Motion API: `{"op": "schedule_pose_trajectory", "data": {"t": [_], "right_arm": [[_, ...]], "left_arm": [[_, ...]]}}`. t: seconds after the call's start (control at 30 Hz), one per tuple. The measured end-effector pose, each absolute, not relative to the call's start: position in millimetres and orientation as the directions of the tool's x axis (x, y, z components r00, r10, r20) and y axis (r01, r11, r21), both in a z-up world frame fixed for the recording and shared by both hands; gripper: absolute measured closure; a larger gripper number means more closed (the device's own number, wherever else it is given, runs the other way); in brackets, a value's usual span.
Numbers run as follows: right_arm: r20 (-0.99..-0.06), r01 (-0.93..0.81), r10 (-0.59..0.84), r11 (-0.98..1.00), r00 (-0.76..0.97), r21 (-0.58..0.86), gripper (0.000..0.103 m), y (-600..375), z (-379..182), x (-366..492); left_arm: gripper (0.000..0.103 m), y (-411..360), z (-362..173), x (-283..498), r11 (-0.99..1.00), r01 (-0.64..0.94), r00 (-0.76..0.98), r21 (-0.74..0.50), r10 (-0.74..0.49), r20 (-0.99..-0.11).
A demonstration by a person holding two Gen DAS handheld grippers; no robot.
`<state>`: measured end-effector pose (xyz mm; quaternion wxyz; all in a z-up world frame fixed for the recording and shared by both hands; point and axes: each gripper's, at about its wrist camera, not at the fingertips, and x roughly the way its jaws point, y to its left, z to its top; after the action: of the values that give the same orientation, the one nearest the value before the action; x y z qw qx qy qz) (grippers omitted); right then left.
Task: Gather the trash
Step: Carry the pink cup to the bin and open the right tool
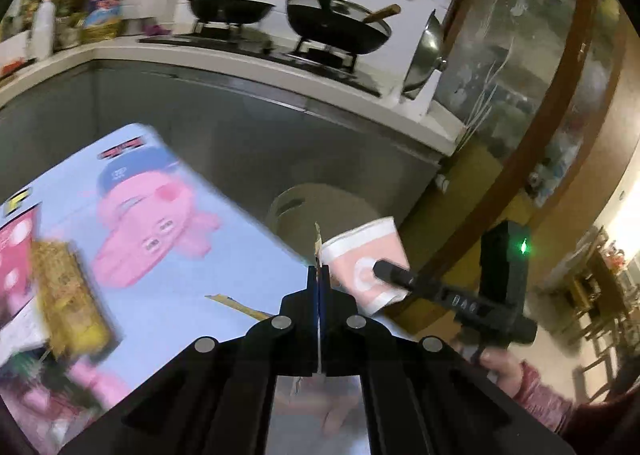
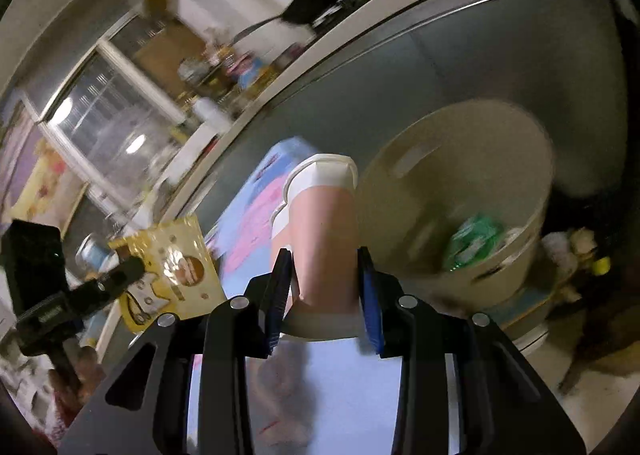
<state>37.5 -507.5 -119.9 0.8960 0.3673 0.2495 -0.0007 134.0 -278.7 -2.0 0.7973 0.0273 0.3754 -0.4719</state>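
My left gripper [image 1: 319, 275] is shut on a thin yellow wrapper [image 1: 318, 245], seen edge-on between the fingers. The same wrapper [image 2: 172, 267] shows flat and yellow in the right wrist view, held by the left gripper [image 2: 132, 269] at the left. My right gripper [image 2: 324, 275] is shut on a squashed pink and white paper cup [image 2: 324, 223], which also shows in the left wrist view [image 1: 366, 267]. A beige trash bin [image 2: 460, 159] stands just right of the cup, with green trash [image 2: 472, 243] inside. The bin's rim [image 1: 304, 199] shows beyond the left gripper.
A table with a blue and pink cartoon cloth [image 1: 160, 223] lies below both grippers, with a yellow packet [image 1: 68, 287] at its left. Behind it runs a kitchen counter [image 1: 248, 63] with two black woks [image 1: 336, 23] and a steel lid [image 1: 426, 51]. A wooden door frame [image 1: 552, 127] stands at the right.
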Motion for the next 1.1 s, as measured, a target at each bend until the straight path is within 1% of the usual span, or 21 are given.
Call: {"op": "schedule_pose_trajectory", "data": {"t": [0.1, 0.2, 0.3, 0.33, 0.37, 0.4, 0.43, 0.47, 0.57, 0.63, 0.7, 0.83, 0.93, 1.1], "right_arm": [[-0.491, 0.257, 0.118, 0.734, 0.863, 0.629, 0.07, -534, -126, 46], [-0.522, 0.297, 0.093, 0.731, 0.848, 0.614, 0.07, -551, -135, 57], [-0.544, 0.317, 0.071, 0.748, 0.836, 0.584, 0.069, -560, -139, 71], [-0.548, 0.318, 0.069, 0.752, 0.833, 0.578, 0.066, -562, -141, 73], [-0.554, 0.319, 0.069, 0.757, 0.829, 0.57, 0.066, -562, -142, 76], [-0.571, 0.333, 0.057, 0.763, 0.819, 0.554, 0.057, -566, -144, 82], [-0.579, 0.345, 0.047, 0.764, 0.814, 0.546, 0.045, -567, -144, 86], [-0.577, 0.36, 0.025, 0.76, 0.816, 0.542, 0.044, -569, -143, 87], [-0.539, 0.362, -0.012, 0.753, 0.842, 0.549, 0.044, -570, -133, 79], [-0.516, 0.357, -0.024, 0.75, 0.856, 0.557, 0.044, -566, -127, 73], [-0.497, 0.336, -0.006, 0.745, 0.868, 0.576, 0.044, -559, -121, 67], [-0.474, 0.261, 0.076, 0.753, 0.877, 0.604, 0.044, -532, -112, 62], [-0.471, 0.192, 0.156, 0.769, 0.868, 0.61, 0.047, -498, -108, 65], [-0.509, 0.079, 0.298, 0.8, 0.807, 0.594, 0.05, -424, -110, 84]], "left_arm": [[0.102, -324, -9, 153, 0.535, 0.776, 0.243, -0.333, -0.741, -0.625], [0.102, -361, -25, 174, 0.535, 0.769, 0.219, -0.351, -0.735, -0.642], [0.102, -384, -39, 184, 0.541, 0.769, 0.213, -0.34, -0.718, -0.662], [0.102, -392, -44, 186, 0.55, 0.769, 0.218, -0.327, -0.705, -0.675], [0.096, -399, -49, 189, 0.561, 0.765, 0.222, -0.315, -0.69, -0.689], [0.086, -405, -56, 193, 0.586, 0.753, 0.232, -0.301, -0.664, -0.711], [0.067, -407, -59, 197, 0.603, 0.74, 0.236, -0.297, -0.647, -0.726], [0.062, -407, -61, 200, 0.618, 0.727, 0.241, -0.3, -0.638, -0.731], [0.062, -392, -54, 203, 0.621, 0.701, 0.244, -0.351, -0.671, -0.7], [0.061, -378, -45, 199, 0.627, 0.699, 0.269, -0.343, -0.675, -0.687], [0.061, -363, -38, 194, 0.626, 0.704, 0.287, -0.337, -0.684, -0.671], [0.061, -313, -29, 164, 0.614, 0.718, 0.304, -0.327, -0.7, -0.646], [0.061, -273, -30, 135, 0.611, 0.729, 0.316, -0.308, -0.701, -0.64], [0.061, -195, -47, 88, 0.635, 0.721, 0.342, -0.276, -0.673, -0.655]]}}
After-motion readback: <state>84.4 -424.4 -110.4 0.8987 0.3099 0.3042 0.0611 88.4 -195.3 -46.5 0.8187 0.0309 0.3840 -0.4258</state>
